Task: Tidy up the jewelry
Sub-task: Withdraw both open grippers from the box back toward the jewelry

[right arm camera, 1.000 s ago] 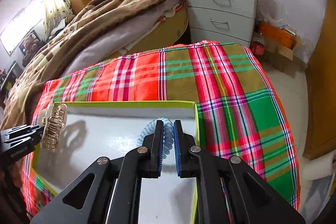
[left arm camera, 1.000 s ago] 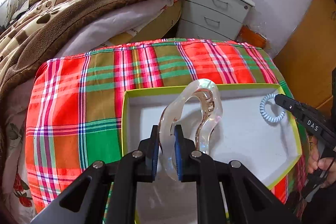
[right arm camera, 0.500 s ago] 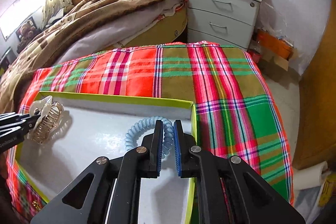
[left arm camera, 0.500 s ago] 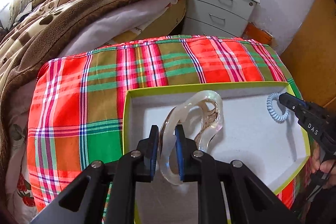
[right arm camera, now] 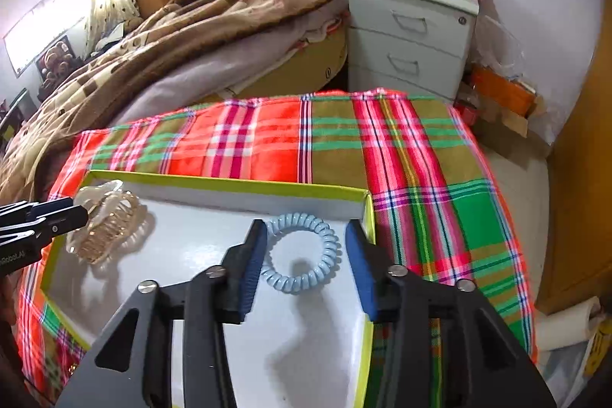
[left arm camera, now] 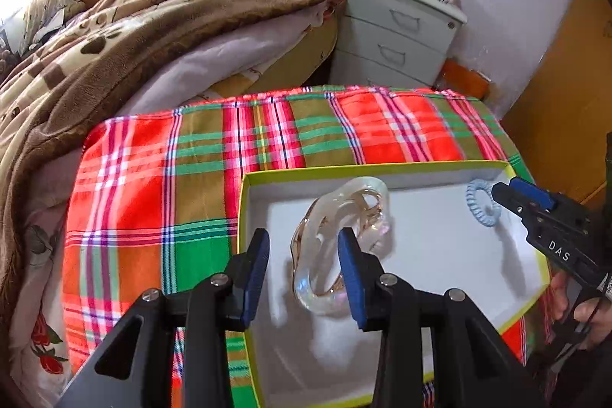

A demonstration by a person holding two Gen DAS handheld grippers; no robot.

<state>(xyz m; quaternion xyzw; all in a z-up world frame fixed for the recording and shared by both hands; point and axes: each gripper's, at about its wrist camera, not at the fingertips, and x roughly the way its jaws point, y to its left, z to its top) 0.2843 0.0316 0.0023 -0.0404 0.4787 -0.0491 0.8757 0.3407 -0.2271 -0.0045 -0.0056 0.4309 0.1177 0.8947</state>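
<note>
The clear hair claw clip point(left arm camera: 340, 243) lies on the white floor of the shallow box point(left arm camera: 440, 247), toward its left end, and the pale blue spiral hair tie point(right arm camera: 300, 253) lies flat toward the right end near the lime-green rim, so the two pieces sit well apart, each with its own patch of floor, which reads as deliberate sorting. The left claw point(left arm camera: 304, 262) stands wide around the clip, its blue pads to either side and, as far as the left wrist view shows, not pressing it; the clip seems to rest on its own. The right claw point(right arm camera: 306, 262) is likewise spread wide around the hair tie, pads clear of the coil. Both pieces look delivered, and the sensible next move is probably to lift each claw straight back so no pad drags its piece across the smooth cardboard. The box sits on a table under a red, green and olive plaid cloth point(right arm camera: 413, 148), with a bed heaped with a brown blanket point(left arm camera: 126, 37) behind it and a grey drawer cabinet point(right arm camera: 409, 37) by the wall
</note>
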